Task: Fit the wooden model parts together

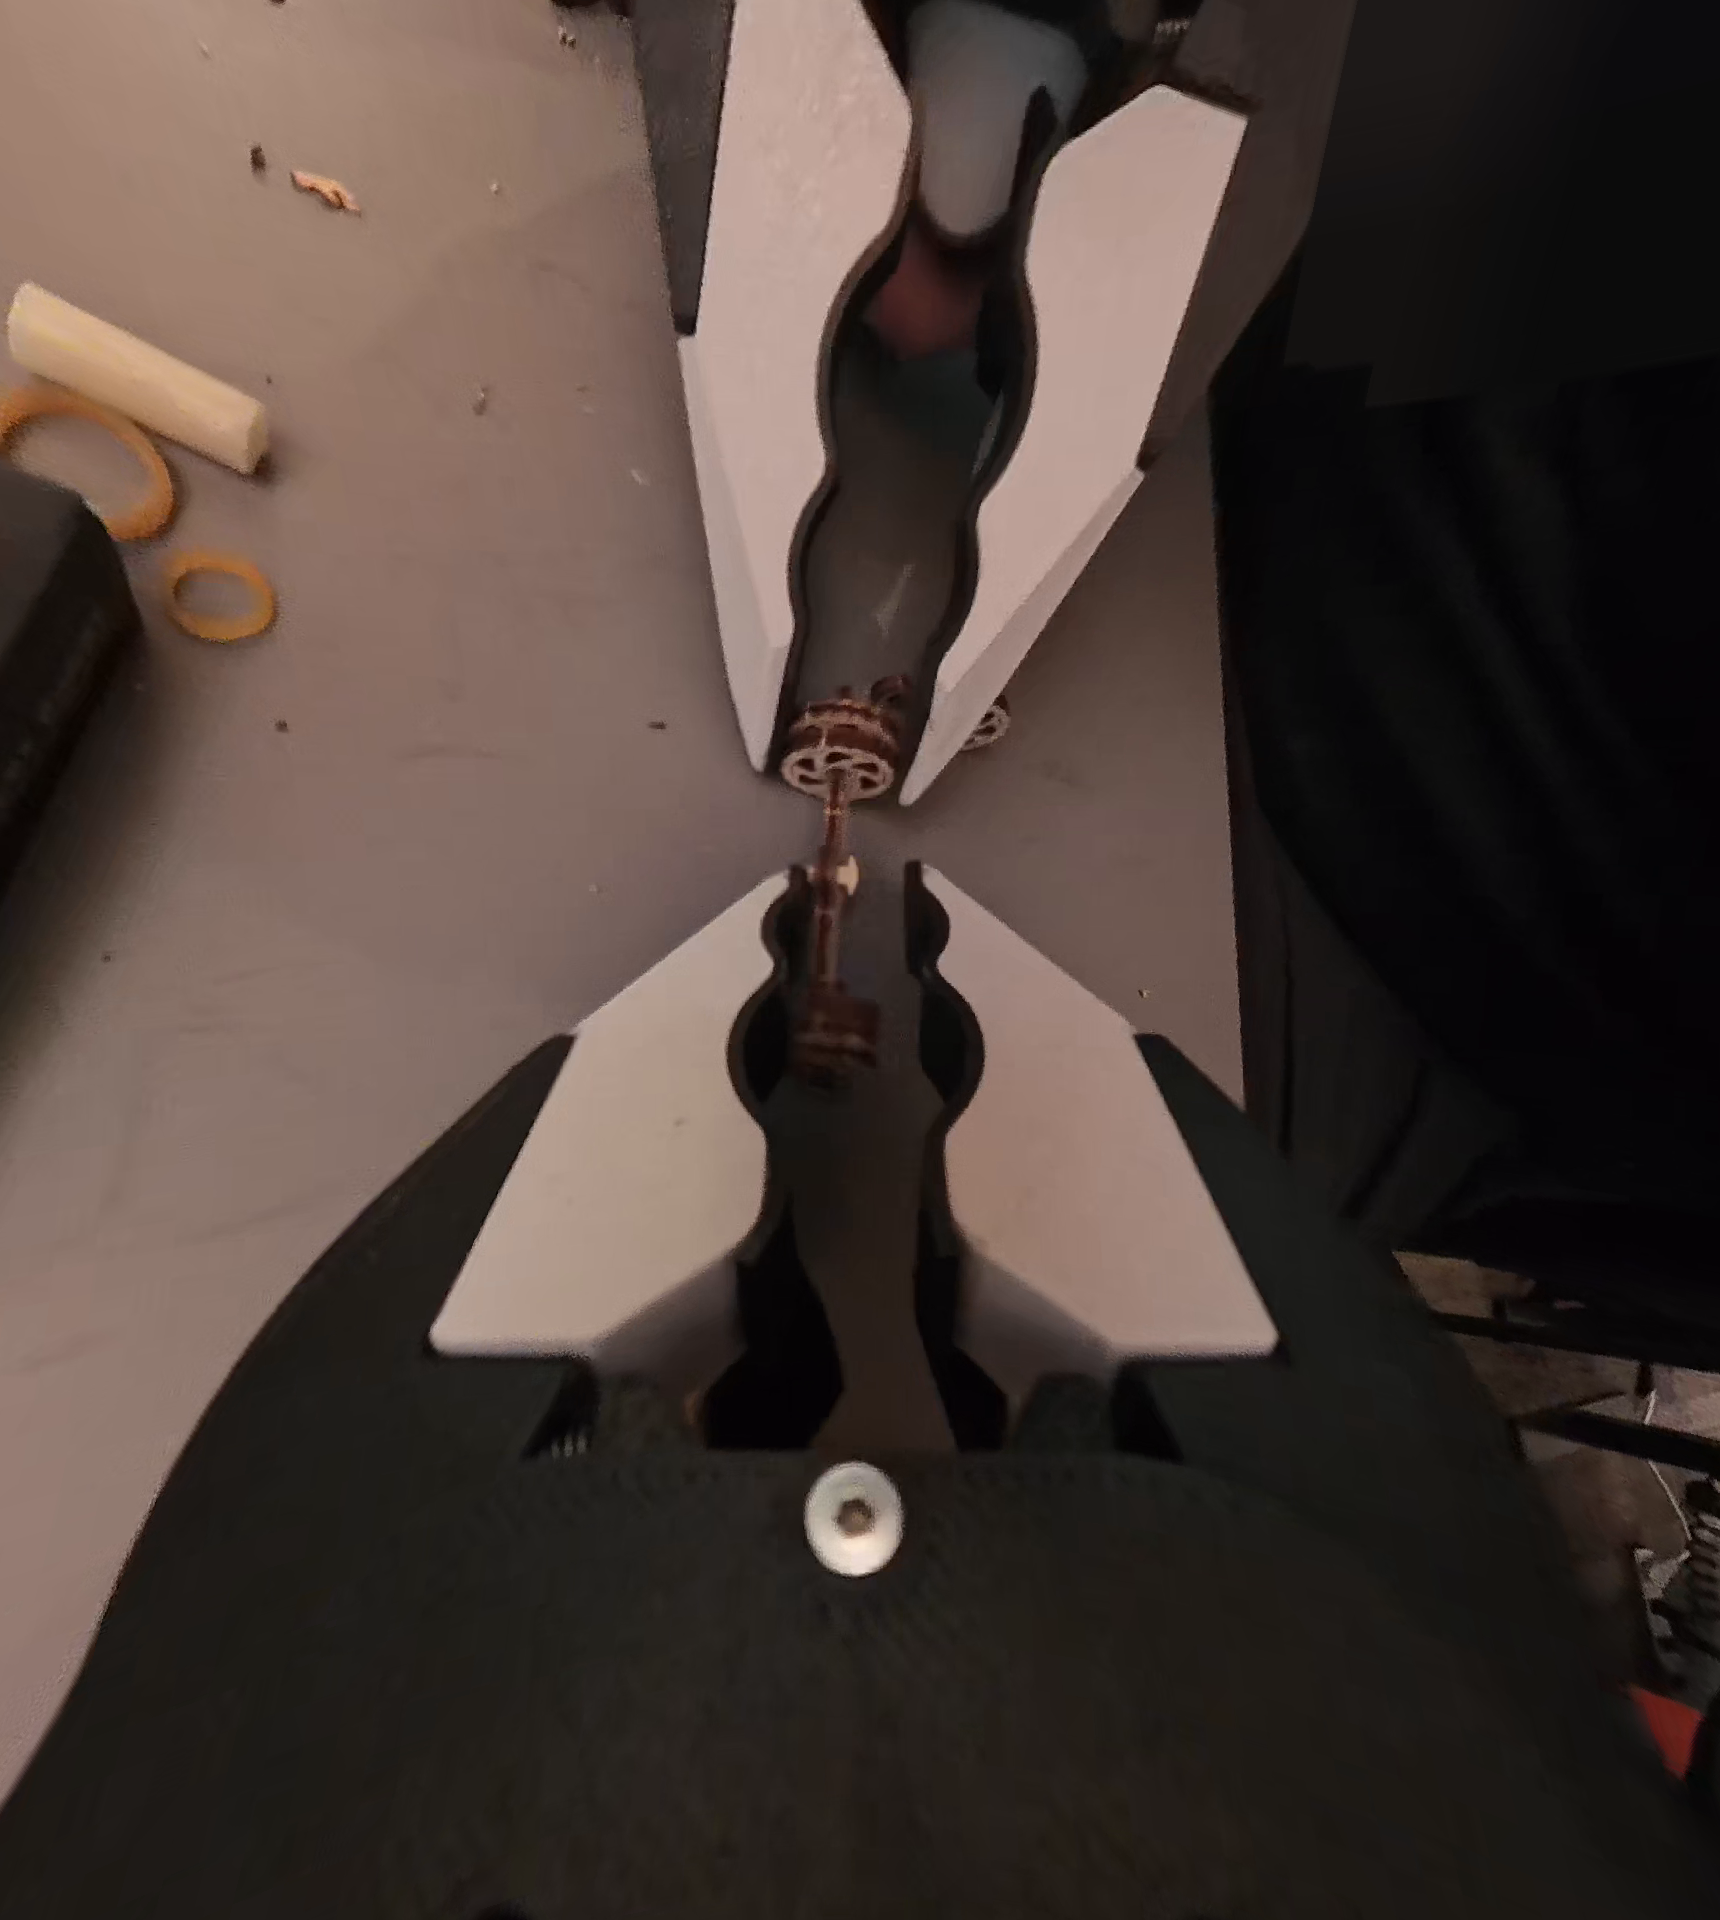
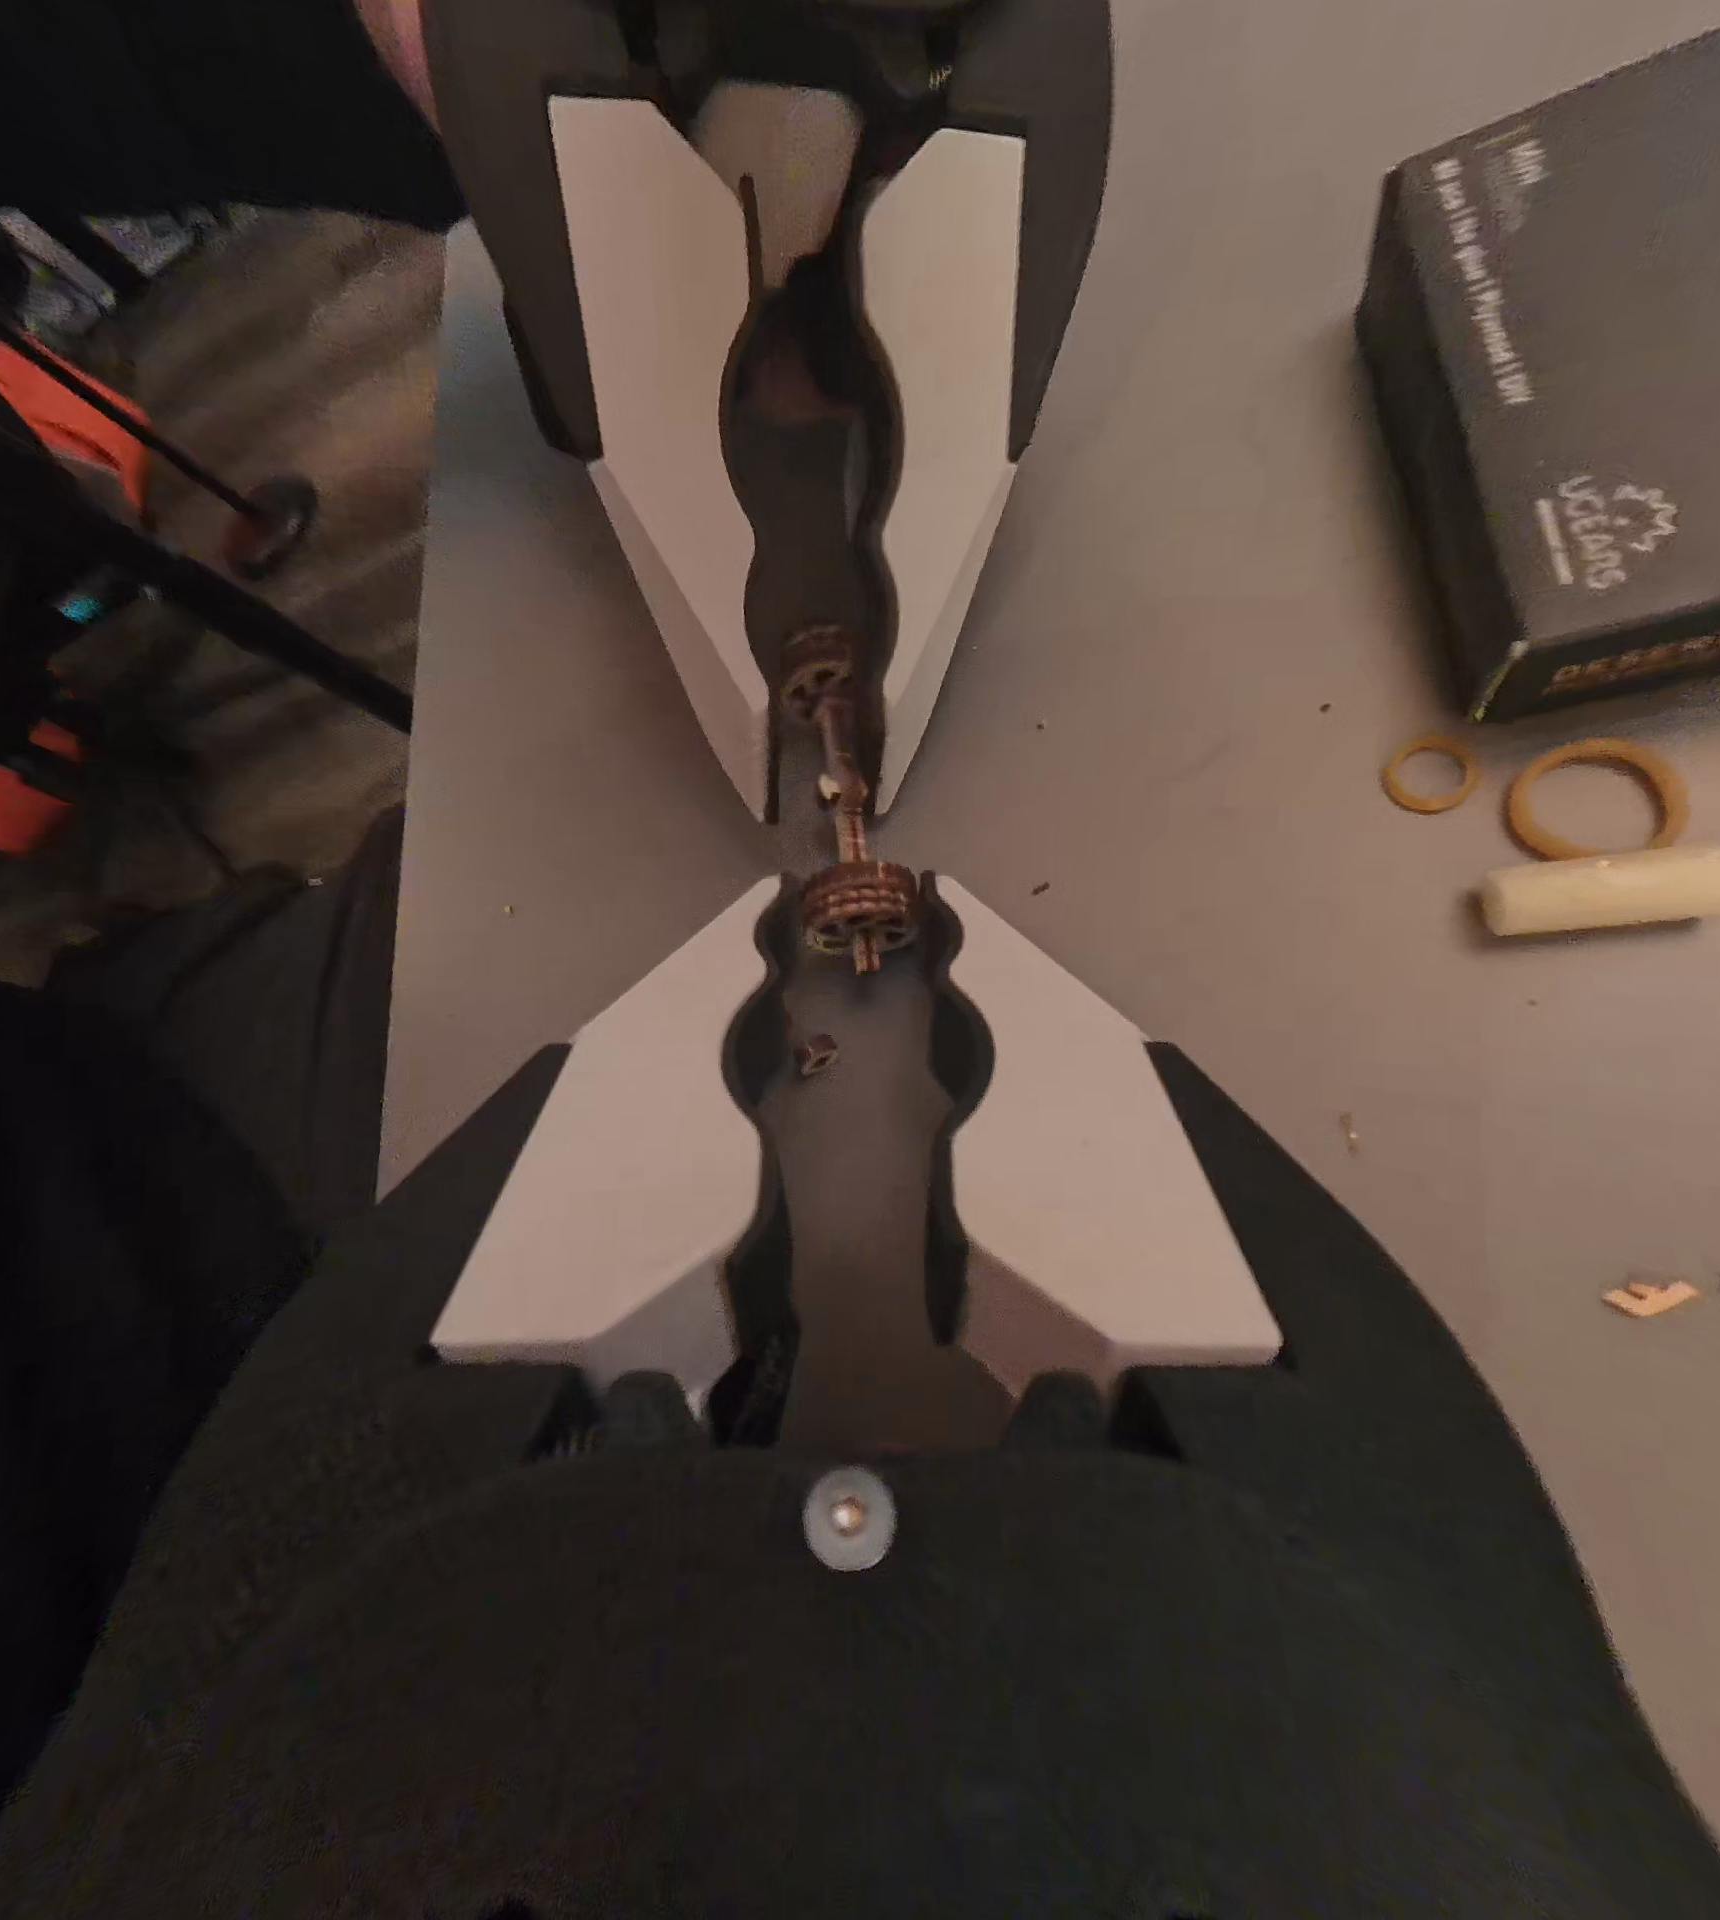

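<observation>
You hold grippers tip to tip above grey table [image 1: 420,831], keeping axle in line. Right gripper [image 2: 858,914] clamped on wooden wheel [image 2: 856,902]; left gripper [image 1: 845,883] clamped on axle assembly [image 1: 835,935].

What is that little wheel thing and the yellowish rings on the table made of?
The little wheel looks like thin wood: pale faces with dark brown, burnt-looking cut edges. The two rings look like rubber bands, tan, dull and flat, though thin wood cannot be ruled out.
</observation>
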A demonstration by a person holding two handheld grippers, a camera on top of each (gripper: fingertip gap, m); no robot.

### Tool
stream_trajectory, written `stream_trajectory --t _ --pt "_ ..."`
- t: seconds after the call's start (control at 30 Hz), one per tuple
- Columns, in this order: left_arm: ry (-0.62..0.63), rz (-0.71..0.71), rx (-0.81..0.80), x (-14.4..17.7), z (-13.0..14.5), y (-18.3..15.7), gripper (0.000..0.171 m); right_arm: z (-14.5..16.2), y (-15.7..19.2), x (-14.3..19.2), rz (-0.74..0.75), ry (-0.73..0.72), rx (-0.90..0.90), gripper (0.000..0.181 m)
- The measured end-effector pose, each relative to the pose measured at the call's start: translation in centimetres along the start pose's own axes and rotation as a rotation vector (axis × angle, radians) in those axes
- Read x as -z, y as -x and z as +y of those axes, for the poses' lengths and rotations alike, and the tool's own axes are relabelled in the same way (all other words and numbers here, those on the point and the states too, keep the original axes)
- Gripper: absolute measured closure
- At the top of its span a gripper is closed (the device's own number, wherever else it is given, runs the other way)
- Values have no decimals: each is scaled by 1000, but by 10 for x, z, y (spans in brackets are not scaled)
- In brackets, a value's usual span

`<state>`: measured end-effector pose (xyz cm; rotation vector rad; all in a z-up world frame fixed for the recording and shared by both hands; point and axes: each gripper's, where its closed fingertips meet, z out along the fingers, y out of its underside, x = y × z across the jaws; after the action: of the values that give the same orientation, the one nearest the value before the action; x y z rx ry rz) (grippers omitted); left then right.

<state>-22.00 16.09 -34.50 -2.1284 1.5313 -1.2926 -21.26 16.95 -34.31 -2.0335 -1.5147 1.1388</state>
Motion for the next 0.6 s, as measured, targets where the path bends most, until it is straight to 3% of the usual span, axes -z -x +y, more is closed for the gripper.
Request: stream_trajectory --t 0.17,0.23,0.33,0.47,0.6 --pt "-71 -58 28 5 2 -5 152 -3 4 3 -29 -20 16 161" --pt "-80 -105 5 5 3 -3 166 -3 8 4 -36 -18 45 162" --pt "-84 -142 -21 0 5 -6 170 4 9 2 -20 1 74 161" --pt "-113 -201 0 -2 2 -4 171 2 3 10 91 0 159 155" --pt "-126 -250 17 -10 -3 -6 171 -8 9 18 232 20 379 156"
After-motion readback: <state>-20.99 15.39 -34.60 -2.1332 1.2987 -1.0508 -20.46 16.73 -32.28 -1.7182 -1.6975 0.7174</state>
